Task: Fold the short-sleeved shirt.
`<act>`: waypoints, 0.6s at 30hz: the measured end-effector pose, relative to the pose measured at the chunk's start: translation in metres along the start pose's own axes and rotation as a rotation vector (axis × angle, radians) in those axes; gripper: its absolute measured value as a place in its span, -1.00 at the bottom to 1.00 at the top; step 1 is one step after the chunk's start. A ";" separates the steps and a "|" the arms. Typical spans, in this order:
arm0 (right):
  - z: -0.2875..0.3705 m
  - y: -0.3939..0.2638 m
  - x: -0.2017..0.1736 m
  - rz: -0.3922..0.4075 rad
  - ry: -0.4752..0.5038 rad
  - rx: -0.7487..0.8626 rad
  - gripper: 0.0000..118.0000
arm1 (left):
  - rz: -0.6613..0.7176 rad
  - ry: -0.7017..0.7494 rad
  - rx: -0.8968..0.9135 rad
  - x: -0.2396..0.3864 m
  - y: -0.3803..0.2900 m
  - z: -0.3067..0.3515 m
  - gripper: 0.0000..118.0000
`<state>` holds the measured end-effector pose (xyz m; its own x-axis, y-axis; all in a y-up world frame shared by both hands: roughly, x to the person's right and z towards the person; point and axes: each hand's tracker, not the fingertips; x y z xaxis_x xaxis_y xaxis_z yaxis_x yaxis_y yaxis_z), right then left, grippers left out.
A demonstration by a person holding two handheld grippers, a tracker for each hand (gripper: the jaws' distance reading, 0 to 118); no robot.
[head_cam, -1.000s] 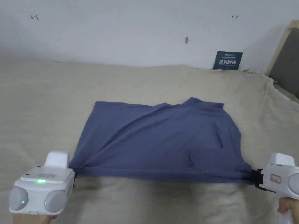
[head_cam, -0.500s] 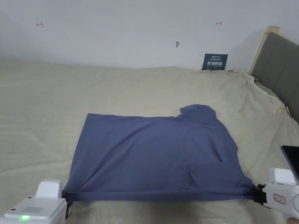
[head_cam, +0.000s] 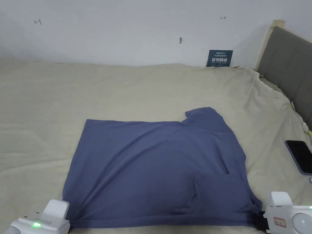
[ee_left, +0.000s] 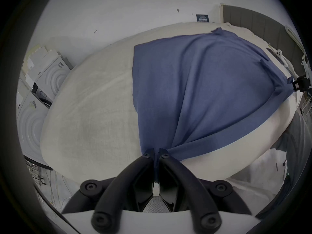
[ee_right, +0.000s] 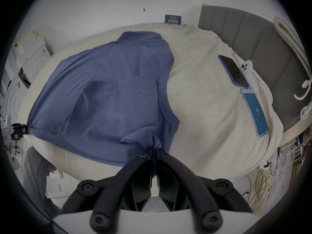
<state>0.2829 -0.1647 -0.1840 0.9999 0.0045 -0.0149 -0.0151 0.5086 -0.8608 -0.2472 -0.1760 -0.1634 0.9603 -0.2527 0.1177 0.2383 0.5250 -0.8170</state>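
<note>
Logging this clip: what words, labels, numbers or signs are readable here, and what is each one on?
Dark blue sign on the wall: white characters, too blurred to read.
Red-and-white sticker on the right gripper: print too small to read.
Pen marks on the wall: small arrow-like strokes, no words.
Shirt: no legible text.

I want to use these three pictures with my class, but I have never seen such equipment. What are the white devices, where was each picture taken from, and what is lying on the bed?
The white devices are handheld grippers, one per hand. One picture comes from a head camera; the two round ones from cameras riding on each gripper. A blue shirt lies on a cream bedsheet. The left gripper and right gripper each pinch a near corner. A phone lies to the right.
</note>
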 end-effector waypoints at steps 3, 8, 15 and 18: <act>-0.003 -0.003 -0.001 -0.007 0.006 -0.017 -0.93 | 0.003 -0.014 -0.006 -0.001 0.000 0.000 -0.75; 0.009 0.000 0.003 -0.019 -0.025 -0.021 0.79 | 0.141 -0.082 -0.044 -0.027 -0.004 0.012 0.95; 0.086 0.035 0.004 -0.020 -0.052 0.301 0.92 | 0.368 -0.053 0.218 -0.076 0.034 0.068 0.99; 0.114 0.048 -0.009 -0.026 -0.033 0.472 0.92 | 0.400 -0.067 0.391 -0.075 0.054 0.090 0.99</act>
<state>0.2736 -0.0417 -0.1674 0.9996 0.0100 0.0266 0.0058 0.8444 -0.5357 -0.2935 -0.0552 -0.1658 0.9910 0.0734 -0.1118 -0.1224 0.8348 -0.5367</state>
